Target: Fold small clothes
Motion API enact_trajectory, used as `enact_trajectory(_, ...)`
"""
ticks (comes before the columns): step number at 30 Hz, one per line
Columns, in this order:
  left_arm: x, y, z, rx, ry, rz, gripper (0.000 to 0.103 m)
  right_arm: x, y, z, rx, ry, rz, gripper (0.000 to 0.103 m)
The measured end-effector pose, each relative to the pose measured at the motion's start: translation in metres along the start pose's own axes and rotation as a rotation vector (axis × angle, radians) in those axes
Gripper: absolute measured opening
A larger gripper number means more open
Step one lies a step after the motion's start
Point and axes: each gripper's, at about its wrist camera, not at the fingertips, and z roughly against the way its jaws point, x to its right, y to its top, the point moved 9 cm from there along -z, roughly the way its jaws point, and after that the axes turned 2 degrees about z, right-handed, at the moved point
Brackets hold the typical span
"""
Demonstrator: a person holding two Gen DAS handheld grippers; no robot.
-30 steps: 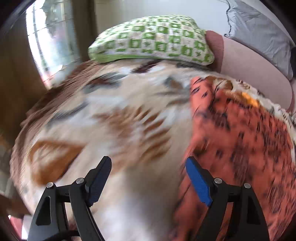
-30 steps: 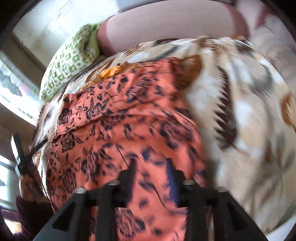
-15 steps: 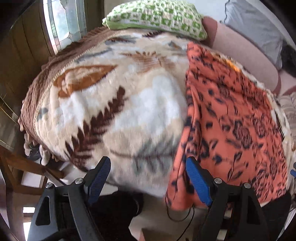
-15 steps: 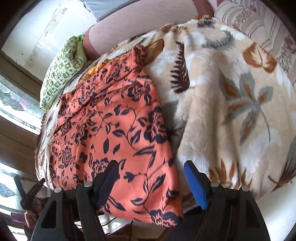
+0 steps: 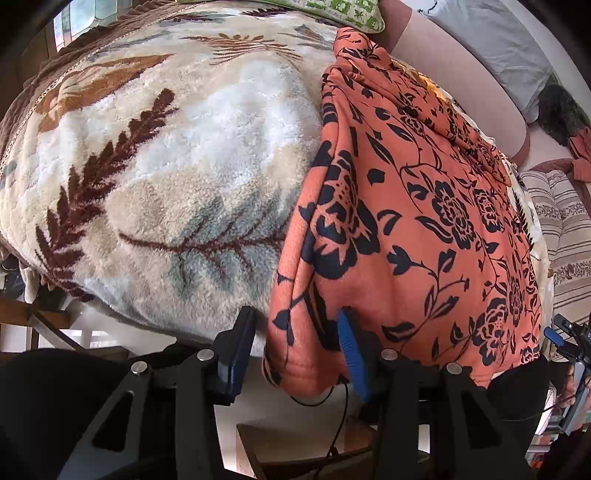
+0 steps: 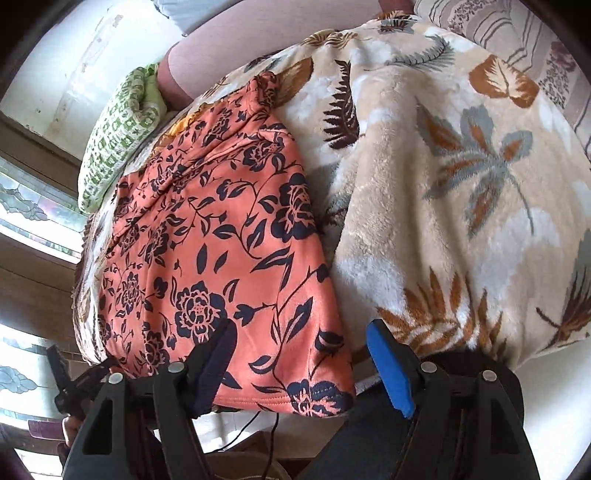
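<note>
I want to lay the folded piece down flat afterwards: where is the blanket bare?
Two bare patches on the leaf-print blanket: one between the orange floral garment and the green checked pillow, another on the garment's other side, toward the striped cushion. The middle, under the garment, is taken.

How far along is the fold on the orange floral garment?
Done: the orange floral garment lies spread lengthwise on the leaf-print blanket, hem at the near edge. In hand: the left gripper has just been closing around the near left hem corner; the right gripper stands open around the right corner. Left: no fold is visible yet.
</note>
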Motion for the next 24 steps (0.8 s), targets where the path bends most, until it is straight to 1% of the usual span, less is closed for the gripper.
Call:
enact_trajectory(3,-0.001,0.000,0.000,0.004,-0.016,0.010,0.047,-0.002,-0.003,0.001,-0.003,-0.003,0.007,0.076)
enact_trajectory(8,-0.006,-0.001,0.007,0.008,-0.028,0.005,0.034,0.000,-0.007,0.001,-0.019,0.011,-0.018,0.076)
enact_trajectory(10,-0.009,-0.002,0.012,0.007,-0.046,-0.001,0.034,0.002,-0.009,0.000,-0.030,0.010,-0.026,0.076)
enact_trajectory(12,-0.003,-0.002,0.016,0.005,-0.074,-0.018,0.034,0.005,-0.010,0.001,-0.032,0.008,-0.036,0.076)
enact_trajectory(15,0.009,-0.001,0.019,0.018,-0.080,-0.053,0.034,0.009,-0.011,0.001,-0.039,0.022,-0.057,0.076)
enact_trajectory(17,0.010,-0.001,0.019,0.020,-0.078,-0.071,0.034,0.012,-0.012,-0.002,-0.043,0.015,-0.061,0.076)
enact_trajectory(18,0.010,-0.001,0.018,0.019,-0.082,-0.072,0.027,0.013,-0.012,-0.004,-0.045,0.015,-0.064,0.076)
enact_trajectory(19,0.010,0.000,0.017,0.018,-0.080,-0.074,0.016,0.013,-0.012,-0.006,-0.048,0.020,-0.068,0.076)
enact_trajectory(21,0.008,0.002,0.015,0.016,-0.074,-0.079,0.011,0.012,-0.013,-0.012,-0.065,0.033,-0.076,0.076)
enact_trajectory(22,0.006,0.003,0.015,0.012,-0.085,-0.068,0.010,0.011,-0.015,-0.017,-0.076,0.031,-0.075,0.076)
enact_trajectory(24,0.006,0.004,0.013,0.008,-0.100,-0.057,0.009,0.012,-0.018,-0.028,-0.097,0.008,-0.072,0.076)
